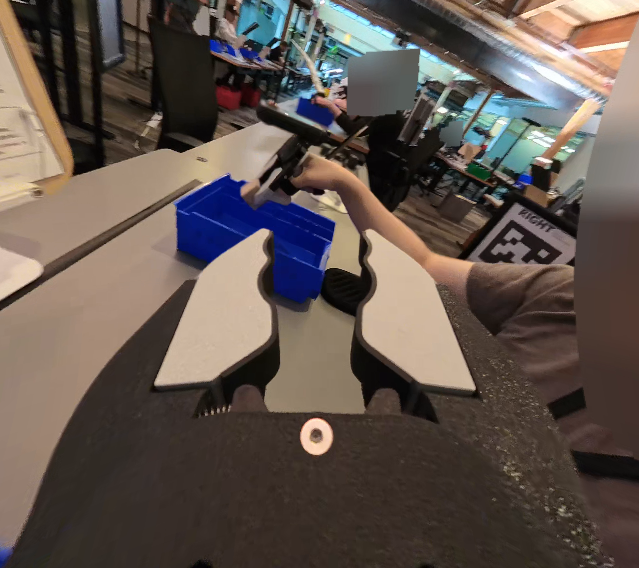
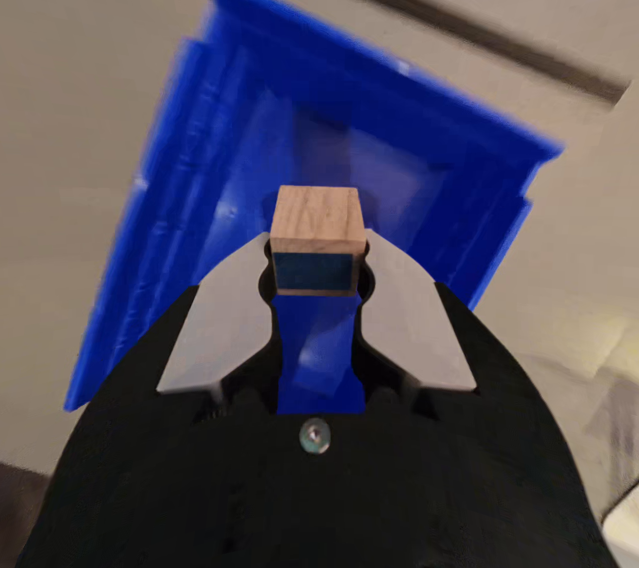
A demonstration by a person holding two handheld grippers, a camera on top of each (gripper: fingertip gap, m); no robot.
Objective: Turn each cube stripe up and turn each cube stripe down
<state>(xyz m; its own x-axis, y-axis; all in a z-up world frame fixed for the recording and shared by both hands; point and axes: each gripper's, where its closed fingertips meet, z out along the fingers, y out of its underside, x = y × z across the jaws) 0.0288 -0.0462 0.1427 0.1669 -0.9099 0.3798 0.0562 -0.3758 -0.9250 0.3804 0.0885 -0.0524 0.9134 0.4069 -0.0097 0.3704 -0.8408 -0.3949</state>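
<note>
The right gripper (image 2: 317, 261) clamped a wooden cube (image 2: 316, 233) between its fingertips, dark blue stripe facing the camera, above the blue bin (image 2: 214, 171). The left gripper (image 1: 316, 261) hung spread apart, empty, over the grey table (image 1: 103, 268) near the bin.

Your right gripper (image 2: 317, 254) had the wooden cube (image 2: 317, 223) pinched between its fingertips, the dark blue stripe (image 2: 313, 271) facing back at the camera. You held it above the blue bin (image 2: 242, 123), which sat on the pale grey table (image 2: 86, 33). A dark groove (image 2: 449, 22) crossed the tabletop behind the bin.
</note>
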